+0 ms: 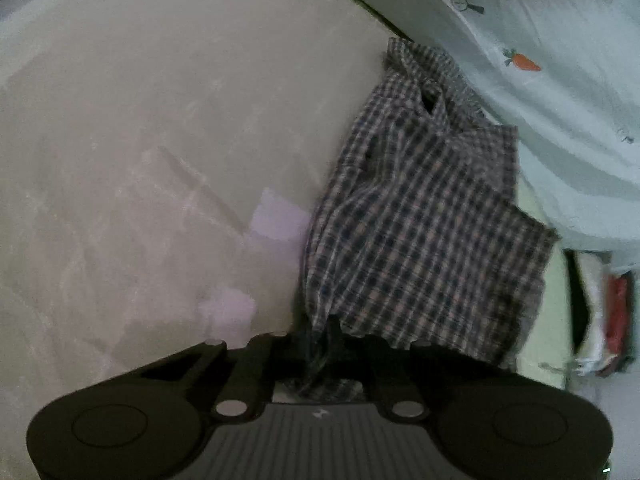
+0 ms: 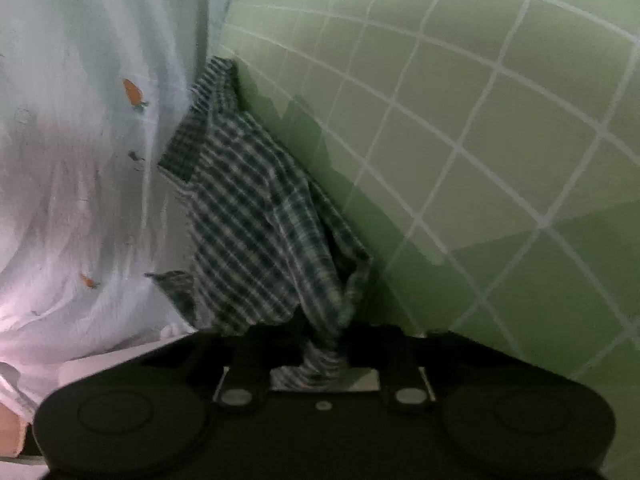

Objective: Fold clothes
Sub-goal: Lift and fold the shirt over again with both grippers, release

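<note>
Plaid shirt (image 1: 424, 216) pinched between both jaws

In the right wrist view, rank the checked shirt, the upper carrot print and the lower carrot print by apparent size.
1. Checked shirt, largest by far.
2. Upper carrot print.
3. Lower carrot print, smallest, though the fisheye lens and cloth folds make that unsure.

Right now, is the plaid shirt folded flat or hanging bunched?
Hanging bunched, not folded: the plaid shirt drapes in loose creases from the left claw and right claw, both shut on its edge.
</note>
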